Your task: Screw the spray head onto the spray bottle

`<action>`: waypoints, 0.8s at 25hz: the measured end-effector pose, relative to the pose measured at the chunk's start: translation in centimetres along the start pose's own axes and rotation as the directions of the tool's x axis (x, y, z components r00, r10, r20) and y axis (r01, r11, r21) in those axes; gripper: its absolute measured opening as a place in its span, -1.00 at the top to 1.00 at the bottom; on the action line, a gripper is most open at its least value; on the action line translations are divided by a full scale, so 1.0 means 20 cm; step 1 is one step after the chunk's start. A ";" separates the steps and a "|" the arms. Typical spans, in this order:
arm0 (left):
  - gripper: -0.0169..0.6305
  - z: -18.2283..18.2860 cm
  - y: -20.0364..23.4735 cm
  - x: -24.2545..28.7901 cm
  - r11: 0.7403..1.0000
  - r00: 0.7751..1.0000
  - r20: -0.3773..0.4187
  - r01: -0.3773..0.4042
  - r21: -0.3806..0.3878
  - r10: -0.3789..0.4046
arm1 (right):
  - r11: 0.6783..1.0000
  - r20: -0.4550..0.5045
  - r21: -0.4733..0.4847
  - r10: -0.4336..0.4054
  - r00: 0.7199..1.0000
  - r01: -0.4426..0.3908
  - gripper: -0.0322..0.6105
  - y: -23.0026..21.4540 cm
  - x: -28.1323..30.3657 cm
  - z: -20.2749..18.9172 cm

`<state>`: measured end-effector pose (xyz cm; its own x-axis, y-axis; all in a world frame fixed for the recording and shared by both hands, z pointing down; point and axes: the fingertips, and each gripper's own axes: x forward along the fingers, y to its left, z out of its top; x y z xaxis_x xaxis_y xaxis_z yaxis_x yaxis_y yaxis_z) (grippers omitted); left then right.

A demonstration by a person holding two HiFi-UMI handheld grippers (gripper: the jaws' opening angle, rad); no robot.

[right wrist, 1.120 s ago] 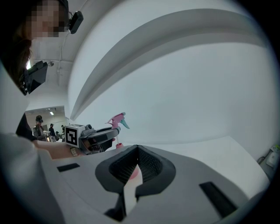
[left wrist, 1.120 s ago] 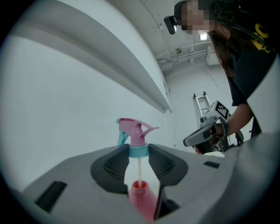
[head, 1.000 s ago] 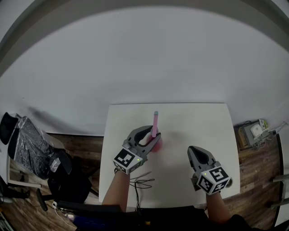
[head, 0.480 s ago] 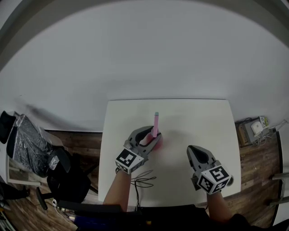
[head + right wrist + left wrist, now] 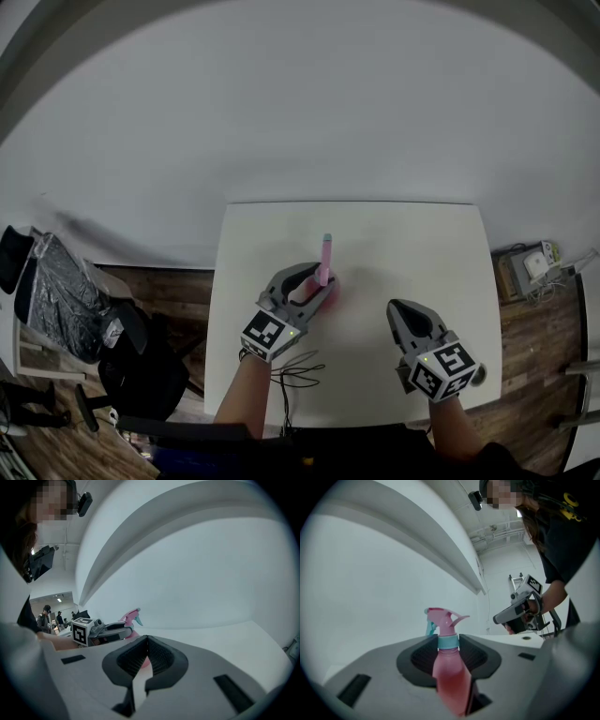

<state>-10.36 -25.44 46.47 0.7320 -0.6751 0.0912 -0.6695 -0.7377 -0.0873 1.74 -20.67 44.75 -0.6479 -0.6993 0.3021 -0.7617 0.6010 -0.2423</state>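
Note:
A pink spray bottle (image 5: 324, 292) stands upright on the white table (image 5: 412, 244), with its pink spray head (image 5: 325, 251) seated on top. In the left gripper view a teal collar (image 5: 448, 642) joins the spray head (image 5: 442, 619) to the bottle body (image 5: 451, 679). My left gripper (image 5: 315, 283) is shut on the bottle, its pads pressing just below the collar. My right gripper (image 5: 400, 310) sits apart to the right, low over the table, shut with nothing in it. From the right gripper view the jaws (image 5: 146, 644) meet, and the spray head (image 5: 131, 616) shows beyond the left gripper (image 5: 111, 630).
Thin black cables (image 5: 296, 377) lie on the table's near edge by my left forearm. A dark chair with bags (image 5: 131, 370) stands on the floor at left, and a small box with devices (image 5: 531, 270) at right. A white wall rises behind the table.
The head camera has tilted slightly. Both grippers and the bottle keep their places.

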 end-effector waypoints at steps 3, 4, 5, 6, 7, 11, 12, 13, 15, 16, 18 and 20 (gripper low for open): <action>0.52 0.01 0.00 -0.01 1.000 1.000 -0.008 -0.009 -0.005 0.009 | 1.000 0.000 -0.003 0.001 1.000 -0.001 0.88 0.01 0.00 0.00; 0.52 0.00 0.00 -0.01 1.000 1.000 -0.009 -0.006 0.004 0.006 | 1.000 0.001 -0.003 0.001 1.000 -0.001 0.88 0.01 0.00 0.00; 0.52 0.00 0.00 -0.01 1.000 1.000 -0.008 -0.003 0.012 0.003 | 1.000 0.001 -0.002 0.002 1.000 -0.002 0.88 0.00 0.00 0.00; 0.52 0.00 0.00 -0.01 1.000 1.000 -0.007 -0.003 0.008 0.003 | 1.000 0.001 -0.002 0.003 1.000 -0.003 0.88 0.00 0.00 0.00; 0.52 0.00 0.00 -0.01 1.000 1.000 -0.004 -0.009 -0.014 0.009 | 1.000 0.001 -0.001 0.003 1.000 -0.003 0.88 0.00 0.00 0.00; 0.52 0.02 0.00 -0.03 0.997 1.000 0.001 -0.026 -0.074 0.027 | 1.000 0.005 0.001 0.007 1.000 -0.007 0.88 0.00 0.02 0.00; 0.52 0.03 0.00 -0.02 0.997 1.000 -0.001 -0.026 -0.070 0.026 | 1.000 0.007 0.000 0.010 1.000 -0.010 0.88 0.00 0.02 0.00; 0.52 0.03 0.00 -0.02 0.998 1.000 -0.004 -0.024 -0.064 0.024 | 1.000 0.008 -0.003 0.013 1.000 -0.013 0.88 0.01 0.02 0.00; 0.52 0.02 0.00 -0.03 0.999 1.000 -0.016 -0.017 -0.037 0.017 | 1.000 0.009 -0.010 0.020 1.000 -0.020 0.88 0.02 0.04 0.00; 0.52 0.01 0.00 -0.03 1.000 1.000 -0.024 -0.009 -0.011 0.009 | 1.000 0.009 -0.012 0.023 1.000 -0.023 0.88 0.03 0.04 0.00; 0.52 0.00 -0.01 -0.03 0.999 0.999 -0.036 0.009 0.034 -0.008 | 1.000 0.008 -0.012 0.027 1.000 -0.027 0.88 0.03 0.05 0.01; 0.52 0.00 -0.01 -0.03 0.998 0.999 -0.043 0.019 0.051 -0.017 | 1.000 0.006 -0.010 0.030 1.000 -0.030 0.88 0.04 0.06 0.01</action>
<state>-10.63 -24.80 46.41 0.7370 -0.6622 0.1356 -0.6481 -0.7493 -0.1365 0.37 -21.09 44.82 -0.6703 -0.6834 0.2893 -0.7419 0.6255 -0.2415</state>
